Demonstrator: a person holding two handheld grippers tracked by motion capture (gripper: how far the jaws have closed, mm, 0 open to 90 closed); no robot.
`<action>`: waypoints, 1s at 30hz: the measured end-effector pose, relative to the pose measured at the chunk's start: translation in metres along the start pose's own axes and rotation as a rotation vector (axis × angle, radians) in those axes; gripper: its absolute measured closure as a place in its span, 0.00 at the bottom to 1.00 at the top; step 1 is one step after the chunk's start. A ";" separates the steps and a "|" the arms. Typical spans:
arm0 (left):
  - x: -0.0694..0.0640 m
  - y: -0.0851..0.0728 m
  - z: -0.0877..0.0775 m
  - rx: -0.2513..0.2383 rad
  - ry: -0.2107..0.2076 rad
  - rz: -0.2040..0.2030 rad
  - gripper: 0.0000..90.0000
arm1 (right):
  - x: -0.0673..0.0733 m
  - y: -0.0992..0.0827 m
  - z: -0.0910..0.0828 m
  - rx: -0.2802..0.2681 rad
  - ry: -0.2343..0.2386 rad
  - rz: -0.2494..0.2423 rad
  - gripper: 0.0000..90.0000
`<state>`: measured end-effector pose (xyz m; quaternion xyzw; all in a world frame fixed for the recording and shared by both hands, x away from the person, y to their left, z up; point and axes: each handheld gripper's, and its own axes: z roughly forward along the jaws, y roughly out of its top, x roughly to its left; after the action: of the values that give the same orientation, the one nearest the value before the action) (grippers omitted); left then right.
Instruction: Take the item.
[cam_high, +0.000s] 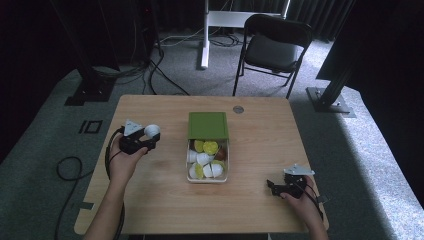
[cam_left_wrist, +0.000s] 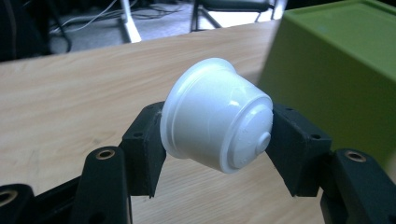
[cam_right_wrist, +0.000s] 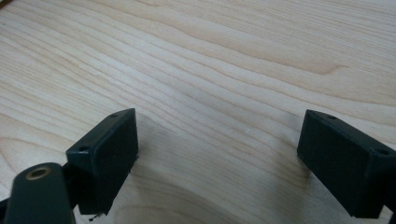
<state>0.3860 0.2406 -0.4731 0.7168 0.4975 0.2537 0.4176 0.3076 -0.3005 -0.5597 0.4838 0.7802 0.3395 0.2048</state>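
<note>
wooden table (cam_high: 165, 200) on grey carpet, a green-lidded box (cam_high: 208, 125) of capsules at its middle. left gripper (cam_high: 148, 137), left of the box, pinches a white capsule (cam_left_wrist: 217, 116) on its side between both pads, above the tabletop. right gripper (cam_right_wrist: 219, 154) sits near the table's right edge, jaws spread wide with bare wood between them.

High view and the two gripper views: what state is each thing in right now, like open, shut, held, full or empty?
Left tool: shut on the white capsule, held above the table, left of the box.
White capsule: on its side between the pads.
Right tool: open, nothing between its pads, over bare wood.
Clear box: open, holding white, yellow and brown capsules.
Green lid: off, behind the box.
Chair: unoccupied.
</note>
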 end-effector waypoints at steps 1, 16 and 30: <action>0.002 -0.002 0.002 0.006 0.009 0.000 0.46 | 0.000 0.000 0.000 0.000 0.000 0.000 0.13; 0.017 -0.029 0.026 0.061 0.088 -0.018 0.46 | 0.000 0.000 0.000 0.000 0.000 0.000 0.13; 0.019 -0.049 0.043 0.119 0.103 -0.009 0.46 | 0.000 0.000 0.000 0.000 0.000 0.000 0.13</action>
<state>0.4024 0.2512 -0.5384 0.7239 0.5358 0.2583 0.3494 0.3076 -0.3005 -0.5597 0.4839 0.7801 0.3396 0.2047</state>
